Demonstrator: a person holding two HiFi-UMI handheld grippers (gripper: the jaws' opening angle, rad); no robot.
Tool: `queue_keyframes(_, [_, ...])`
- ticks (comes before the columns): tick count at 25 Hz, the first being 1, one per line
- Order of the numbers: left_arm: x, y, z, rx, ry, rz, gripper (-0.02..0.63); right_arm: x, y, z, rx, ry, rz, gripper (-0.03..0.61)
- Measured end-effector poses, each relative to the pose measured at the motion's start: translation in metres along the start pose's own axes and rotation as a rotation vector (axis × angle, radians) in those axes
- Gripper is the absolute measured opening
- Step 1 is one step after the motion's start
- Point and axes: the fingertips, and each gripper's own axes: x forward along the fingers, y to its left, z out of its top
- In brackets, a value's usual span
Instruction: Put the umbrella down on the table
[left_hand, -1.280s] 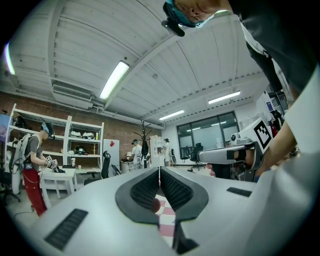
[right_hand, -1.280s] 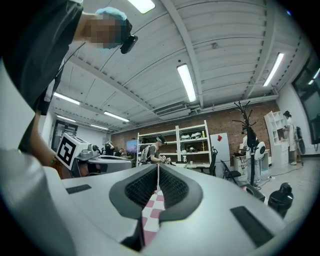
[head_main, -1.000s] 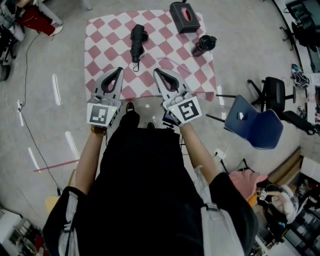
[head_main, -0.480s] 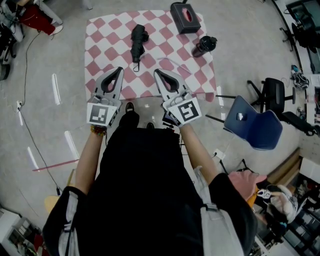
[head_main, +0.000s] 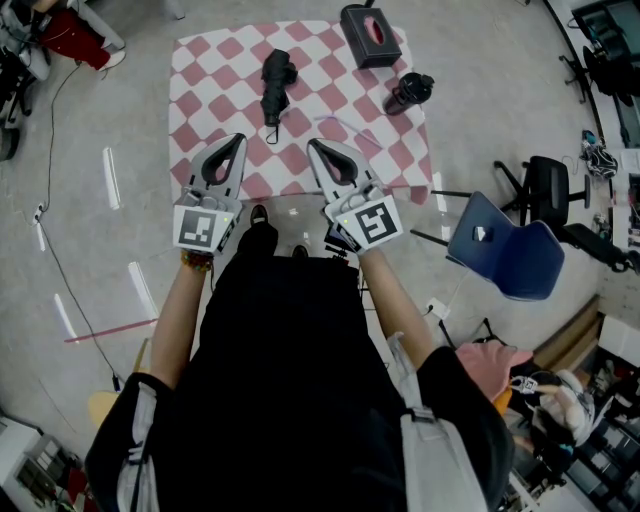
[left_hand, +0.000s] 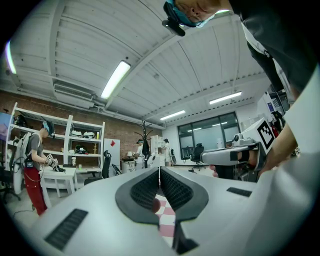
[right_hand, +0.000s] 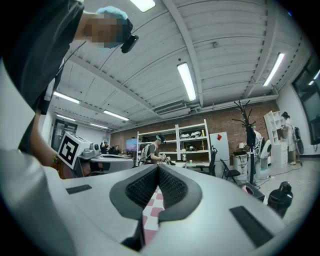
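**No readable writing in view**

No letters, numbers or brand names can be read anywhere. The only sign-like marks are black-and-white square code patterns. In the head view, one is on the left gripper (head_main: 236, 140), on its left marker cube (head_main: 197, 228) at about nine o'clock. Another is on the right gripper (head_main: 313, 145), on its right marker cube (head_main: 375, 220) near two o'clock. In the right gripper view, a white cabinet (right_hand: 218, 150) at three o'clock bears a red diamond sign (right_hand: 219, 137), too small to read.

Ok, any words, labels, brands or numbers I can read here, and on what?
No readable text anywhere.
One cube on the left claw, one cube on the right claw: black square patterns, no letters.
A red mark on the white cabinet: too small to read.
The box and the bottle: no print visible.
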Motion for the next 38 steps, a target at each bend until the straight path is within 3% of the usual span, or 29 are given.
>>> queue_keyframes(31, [-0.004, 0.010, -0.001, -0.012, -0.009, 0.005, 0.017, 0.009, 0.007, -0.003, 0.000, 0.025, 0.007, 0.017])
queue_keyframes(38, [-0.005, 0.022, -0.007, -0.028, -0.008, 0.003, 0.017, 0.018, 0.009, -0.019, -0.003, 0.081, 0.022, 0.015])
